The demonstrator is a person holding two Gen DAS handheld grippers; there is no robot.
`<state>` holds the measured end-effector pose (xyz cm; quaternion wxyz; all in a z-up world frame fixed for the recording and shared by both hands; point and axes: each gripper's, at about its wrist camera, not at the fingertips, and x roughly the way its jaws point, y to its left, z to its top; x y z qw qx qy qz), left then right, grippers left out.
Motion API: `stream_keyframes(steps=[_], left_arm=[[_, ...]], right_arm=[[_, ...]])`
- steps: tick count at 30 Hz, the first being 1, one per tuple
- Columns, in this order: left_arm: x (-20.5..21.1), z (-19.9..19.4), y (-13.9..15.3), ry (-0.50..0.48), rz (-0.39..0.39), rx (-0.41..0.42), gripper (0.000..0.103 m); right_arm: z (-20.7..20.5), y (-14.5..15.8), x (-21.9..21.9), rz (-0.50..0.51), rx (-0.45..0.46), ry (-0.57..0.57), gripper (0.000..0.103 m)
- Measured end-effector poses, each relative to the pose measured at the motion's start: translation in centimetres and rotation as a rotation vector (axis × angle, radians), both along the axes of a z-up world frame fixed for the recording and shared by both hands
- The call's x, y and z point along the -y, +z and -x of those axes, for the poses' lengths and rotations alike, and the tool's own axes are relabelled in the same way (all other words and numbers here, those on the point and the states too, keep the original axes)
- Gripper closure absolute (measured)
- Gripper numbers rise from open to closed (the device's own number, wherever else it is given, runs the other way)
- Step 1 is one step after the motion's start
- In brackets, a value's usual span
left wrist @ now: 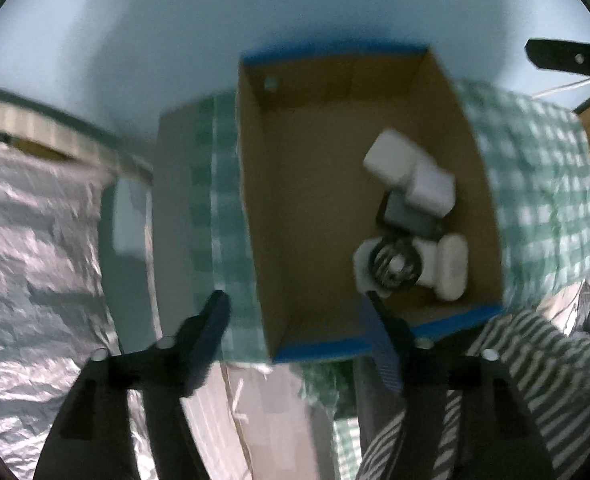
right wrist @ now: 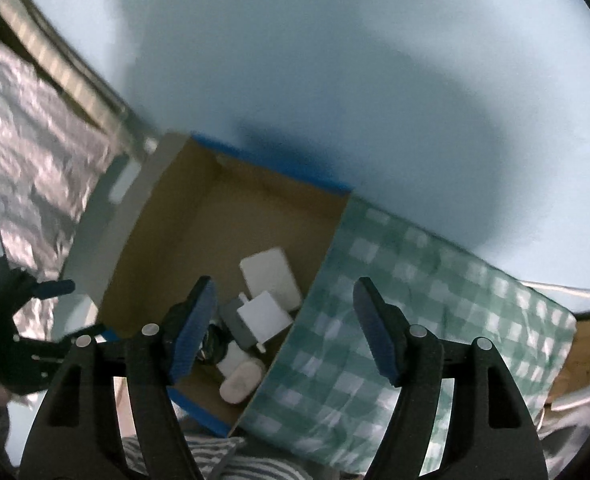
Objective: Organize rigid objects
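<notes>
An open brown cardboard box with blue-taped rims (left wrist: 255,208) sits on a green-and-white checked cloth (left wrist: 543,200), against a pale blue wall. Small things cluster in one corner of its floor: a flat white rectangular block (left wrist: 389,156), a white plug-in charger cube (left wrist: 431,190), a dark grey flat case (left wrist: 409,216), a black round wheel-like part (left wrist: 393,264) and a white oval case (left wrist: 451,268).

The left hand-held gripper (left wrist: 295,312) hangs above the box, jaws wide apart, holding nothing. The right hand-held gripper (right wrist: 283,300) is also well open and empty, over the box's edge. Crinkled silver foil (left wrist: 35,248) lies off to one side.
</notes>
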<state>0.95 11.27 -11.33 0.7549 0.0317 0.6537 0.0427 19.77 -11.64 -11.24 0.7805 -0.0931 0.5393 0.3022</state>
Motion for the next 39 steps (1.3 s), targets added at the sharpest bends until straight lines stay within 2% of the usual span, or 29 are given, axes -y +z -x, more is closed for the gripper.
stream_keyframes(steps=[5, 7, 9, 14, 19, 31, 39], left_arm=[[1.7, -1.0, 3.9, -0.019, -0.021, 0.131, 0.015], [2.5, -1.2, 5.4, -0.025, -0.021, 0.184, 0.014], [2.8, -1.3, 6.5, -0.023, -0.019, 0.22, 0.012], [3.8, -1.5, 8.8, -0.011, 0.002, 0.296, 0.001], [5.3, -1.1, 10.6, -0.031, -0.011, 0.361, 0.001], [7.8, -0.3, 12.7, -0.049, -0.065, 0.425, 0.001], [8.4, -0.4, 12.6, -0.05, -0.058, 0.406, 0.001]], right_arm=[[0.5, 3.1, 2.8, -0.027, 0.064, -0.07, 0.032], [0.9, 4.2, 3.6, -0.037, 0.085, -0.096, 0.032], [1.4, 5.5, 4.9, -0.042, 0.119, -0.137, 0.032], [2.6, 7.6, 7.0, -0.049, 0.189, -0.217, 0.032], [3.5, 9.0, 9.5, -0.077, 0.245, -0.292, 0.032], [4.8, 10.6, 11.8, -0.069, 0.307, -0.32, 0.032], [4.8, 10.4, 12.0, -0.074, 0.298, -0.306, 0.032]])
